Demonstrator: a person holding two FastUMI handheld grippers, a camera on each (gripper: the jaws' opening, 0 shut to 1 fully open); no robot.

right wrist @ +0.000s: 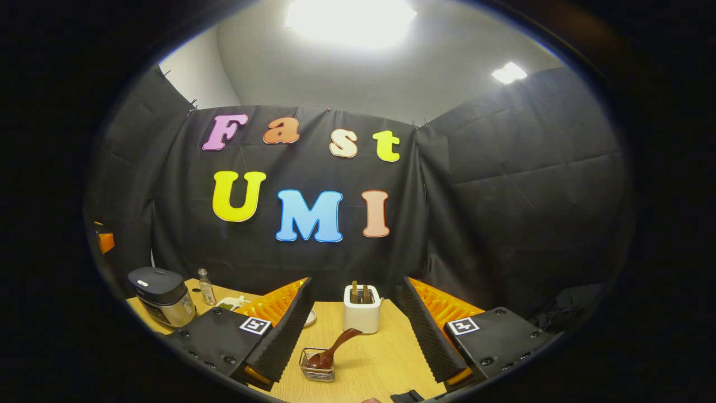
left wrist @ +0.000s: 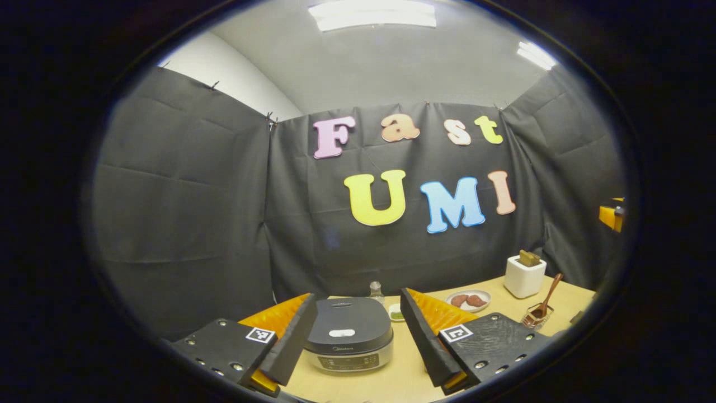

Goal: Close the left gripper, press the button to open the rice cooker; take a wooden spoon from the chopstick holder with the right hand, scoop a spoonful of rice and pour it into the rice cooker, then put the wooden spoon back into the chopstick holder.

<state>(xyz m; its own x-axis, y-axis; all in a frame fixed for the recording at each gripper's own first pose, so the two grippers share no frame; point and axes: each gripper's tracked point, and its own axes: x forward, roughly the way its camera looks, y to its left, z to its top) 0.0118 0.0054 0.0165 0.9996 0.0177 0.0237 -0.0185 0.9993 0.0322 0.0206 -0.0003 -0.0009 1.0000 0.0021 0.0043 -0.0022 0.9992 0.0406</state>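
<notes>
I see the cooker (left wrist: 349, 333) lid down, the spoon (right wrist: 334, 349) in its holder (right wrist: 317, 365), both grippers (left wrist: 353, 336) (right wrist: 353, 336) wide open and empty.

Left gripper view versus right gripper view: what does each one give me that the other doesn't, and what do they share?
Left gripper view: the open left gripper frames the closed rice cooker front-on, with a plate of two brown pieces and a small green dish beyond. Right gripper view: the open right gripper frames the white holder with two wooden pieces standing in it. Shared: cooker, bottle, holder, wooden spoon in a small clear container, table.
</notes>
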